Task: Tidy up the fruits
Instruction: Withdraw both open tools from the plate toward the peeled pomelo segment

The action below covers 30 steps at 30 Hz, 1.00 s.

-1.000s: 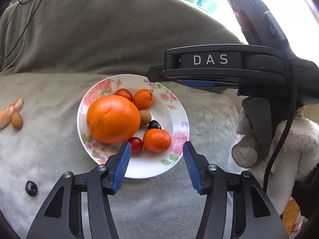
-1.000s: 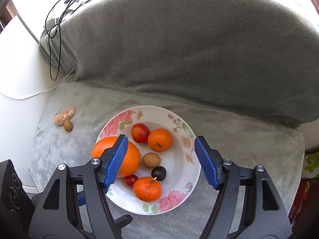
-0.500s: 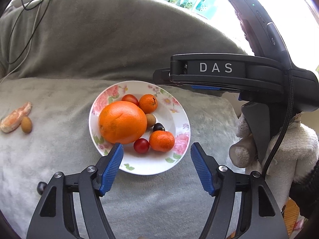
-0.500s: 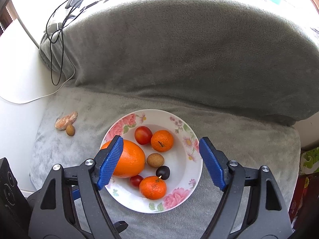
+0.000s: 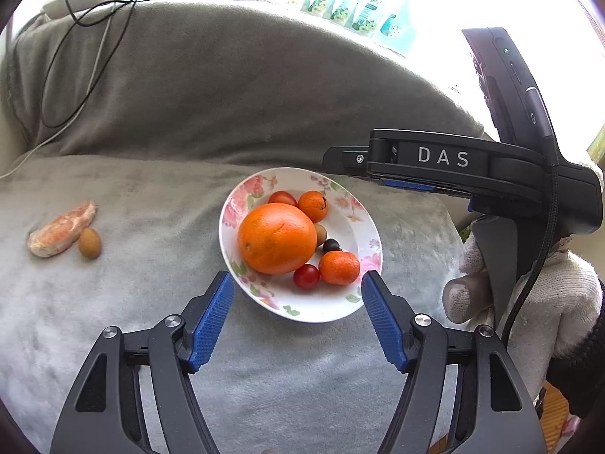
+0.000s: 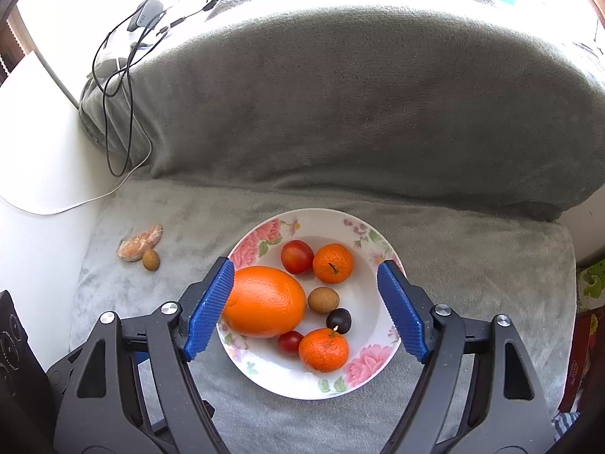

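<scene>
A floral plate [image 5: 302, 314] [image 6: 302, 389] rests on a grey blanket. It holds a large orange [image 5: 278, 238] [image 6: 264, 302], two mandarins [image 6: 332, 263] [image 6: 323, 350], two red tomatoes [image 6: 297, 256] [image 6: 290, 342], a brown longan [image 6: 323, 300] and a dark grape [image 6: 338, 320]. Left of the plate lie a peeled citrus segment [image 5: 62, 229] [image 6: 140, 244] and a small brown fruit [image 5: 89, 243] [image 6: 151, 259]. My left gripper [image 5: 297, 278] hovers open at the plate's near rim, holding nothing. My right gripper [image 6: 306, 265] hangs open above the plate, also holding nothing.
The blanket-covered backrest [image 6: 359, 94] rises behind the plate. Cables [image 6: 121, 87] trail over its left end onto a white surface [image 6: 38, 151]. A white-gloved hand [image 5: 529, 295] holds the right gripper's black housing [image 5: 442, 157] at the right of the left wrist view.
Both grippers have drawn back and up from the plate, and their jaws have spread wider. A dark fruit at the lower left of the left wrist view is no longer visible.
</scene>
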Tool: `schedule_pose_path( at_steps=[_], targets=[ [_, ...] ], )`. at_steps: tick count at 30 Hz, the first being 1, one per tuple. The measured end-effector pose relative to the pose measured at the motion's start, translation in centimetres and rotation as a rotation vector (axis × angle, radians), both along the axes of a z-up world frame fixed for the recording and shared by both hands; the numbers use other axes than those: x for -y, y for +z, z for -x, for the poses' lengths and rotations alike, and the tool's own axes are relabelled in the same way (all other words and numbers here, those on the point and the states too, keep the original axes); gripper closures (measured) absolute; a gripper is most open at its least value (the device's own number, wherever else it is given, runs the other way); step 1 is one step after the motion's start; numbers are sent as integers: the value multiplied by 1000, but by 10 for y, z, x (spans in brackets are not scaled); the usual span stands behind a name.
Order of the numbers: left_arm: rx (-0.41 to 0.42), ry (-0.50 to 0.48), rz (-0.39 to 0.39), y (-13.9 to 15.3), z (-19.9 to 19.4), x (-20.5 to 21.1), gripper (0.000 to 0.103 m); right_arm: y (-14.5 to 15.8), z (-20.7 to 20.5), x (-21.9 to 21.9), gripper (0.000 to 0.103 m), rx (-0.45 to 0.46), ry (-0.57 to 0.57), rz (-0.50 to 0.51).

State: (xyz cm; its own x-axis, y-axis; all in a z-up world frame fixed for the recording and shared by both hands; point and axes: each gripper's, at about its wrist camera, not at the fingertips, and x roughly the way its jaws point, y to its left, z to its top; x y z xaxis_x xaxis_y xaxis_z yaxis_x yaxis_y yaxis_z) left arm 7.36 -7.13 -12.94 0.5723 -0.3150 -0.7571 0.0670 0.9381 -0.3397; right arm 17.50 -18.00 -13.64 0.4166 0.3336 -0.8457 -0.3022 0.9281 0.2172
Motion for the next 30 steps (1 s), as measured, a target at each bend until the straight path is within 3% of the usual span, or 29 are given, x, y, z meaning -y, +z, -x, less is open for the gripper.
schedule_pose_path(
  at_steps=[7, 14, 23, 30],
  targets=[
    [8, 27, -7, 3, 8, -26, 33, 2, 3, -10, 18, -31, -28, -67],
    [12, 79, -10, 5, 20, -60, 33, 7, 10, -37, 17, -20, -13, -30],
    [-6, 187, -23, -6, 35, -124, 33, 10, 11, -85, 17, -41, 47, -20],
    [-21, 269, -31, -15, 43, -178, 33, 7, 4, -126, 17, -64, 98, -71]
  ],
)
